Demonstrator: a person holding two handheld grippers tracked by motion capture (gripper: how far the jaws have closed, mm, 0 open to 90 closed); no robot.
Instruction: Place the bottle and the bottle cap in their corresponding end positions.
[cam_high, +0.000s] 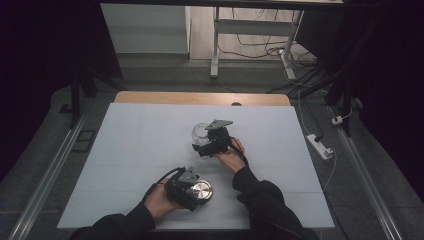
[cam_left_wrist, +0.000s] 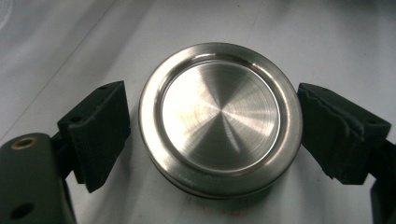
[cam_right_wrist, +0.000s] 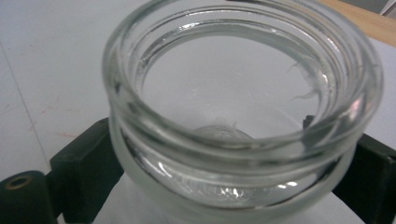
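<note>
The left tool (cam_left_wrist: 215, 135) stands released around the steel lid (cam_left_wrist: 219, 116) on the surface (cam_high: 140, 145), while the right tool (cam_right_wrist: 210, 186) flanks the glass jar (cam_right_wrist: 243, 107), its grip impossible to tell.

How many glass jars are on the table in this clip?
1. The glass jar stands lidless near the table's middle, between the right gripper's jaws. Its likely metal lid lies apart, near the front edge.

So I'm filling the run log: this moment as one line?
left gripper: open round metal lid | right gripper: glass jar between jaws, grip unclear | jar lidless
</note>
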